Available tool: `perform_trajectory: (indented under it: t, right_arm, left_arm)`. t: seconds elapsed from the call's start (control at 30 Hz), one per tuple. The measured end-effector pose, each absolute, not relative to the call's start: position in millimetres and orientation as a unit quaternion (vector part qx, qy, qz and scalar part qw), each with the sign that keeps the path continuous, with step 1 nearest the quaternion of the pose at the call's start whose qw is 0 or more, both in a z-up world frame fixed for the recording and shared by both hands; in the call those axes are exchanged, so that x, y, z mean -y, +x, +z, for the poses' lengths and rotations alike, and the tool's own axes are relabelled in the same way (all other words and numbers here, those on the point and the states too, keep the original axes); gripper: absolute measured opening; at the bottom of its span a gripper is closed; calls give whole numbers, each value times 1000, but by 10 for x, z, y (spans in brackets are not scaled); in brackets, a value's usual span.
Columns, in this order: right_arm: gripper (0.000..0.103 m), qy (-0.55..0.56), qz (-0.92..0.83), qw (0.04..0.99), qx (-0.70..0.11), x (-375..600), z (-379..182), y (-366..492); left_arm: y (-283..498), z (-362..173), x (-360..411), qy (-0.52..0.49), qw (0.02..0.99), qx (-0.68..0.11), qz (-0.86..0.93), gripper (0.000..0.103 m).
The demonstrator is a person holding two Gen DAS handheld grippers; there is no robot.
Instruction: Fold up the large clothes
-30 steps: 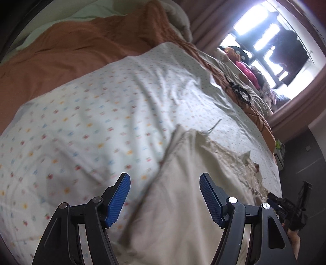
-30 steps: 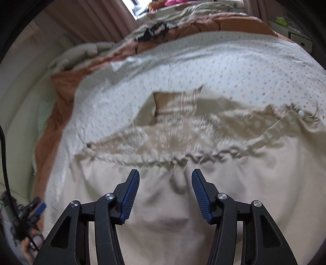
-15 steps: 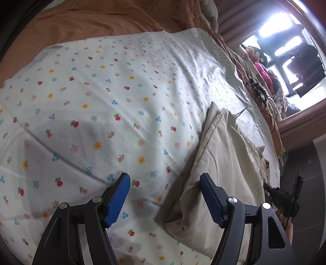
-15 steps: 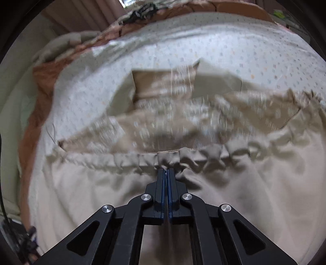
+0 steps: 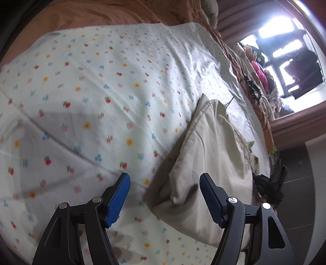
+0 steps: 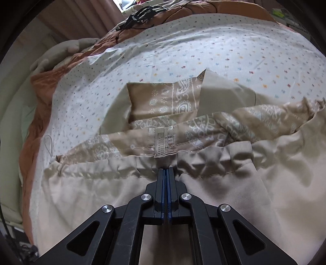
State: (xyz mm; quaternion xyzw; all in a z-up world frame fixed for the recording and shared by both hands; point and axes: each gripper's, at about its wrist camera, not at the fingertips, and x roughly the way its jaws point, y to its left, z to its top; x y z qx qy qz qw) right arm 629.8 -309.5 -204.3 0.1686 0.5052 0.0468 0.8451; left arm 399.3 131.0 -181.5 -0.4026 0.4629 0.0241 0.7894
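Observation:
A large beige garment (image 6: 214, 203) lies spread on the flower-print sheet (image 6: 203, 40). Its gathered waistband (image 6: 205, 163) runs across the right wrist view, with patterned tan fabric and a zip beyond it. My right gripper (image 6: 166, 170) is shut on the middle of that waistband, pinching a fold of cloth. In the left wrist view the garment (image 5: 207, 150) ends in a folded corner. My left gripper (image 5: 164, 176) stands open just above that corner, with the cloth's edge below the gap and nothing touching the pads.
An orange quilt (image 5: 101, 14) lies under the sheet (image 5: 81, 91) and shows along its far side. Black cables (image 6: 140, 15) and soft toys (image 5: 258, 69) lie at the bed's far end by a bright window (image 5: 281, 30). A grey plush shape (image 6: 61, 51) rests at the left.
My right gripper closed from open onto the waistband and sank closer to the cloth. My left gripper dropped and swung toward the garment's corner, staying open.

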Motion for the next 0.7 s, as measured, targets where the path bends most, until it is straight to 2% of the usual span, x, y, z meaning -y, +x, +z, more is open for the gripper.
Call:
perform_trajectory:
  t: [0.27, 0.3, 0.33, 0.4, 0.7]
  right_arm:
    - [6, 202, 52, 832, -513, 3224, -1867, 6228]
    - [12, 202, 51, 835, -510, 3241, -1818, 6202]
    - [23, 201, 50, 838, -505, 3254, -1757, 6166]
    - [34, 204, 53, 844, -494, 3284, -1624, 6051]
    - [34, 217, 79, 865, -446, 3352, -1108, 5435]
  left_arm:
    - [3879, -1932, -1247, -433, 772, -465, 0, 72]
    - [3889, -1941, -1250, -440, 770, -462, -4, 72]
    - [3887, -1951, -1257, -449, 767, -459, -8, 72]
    - [3876, -1974, -1272, -467, 758, -455, -19, 72]
    - [3843, -2036, -1157, -484, 742, -461, -55, 72]
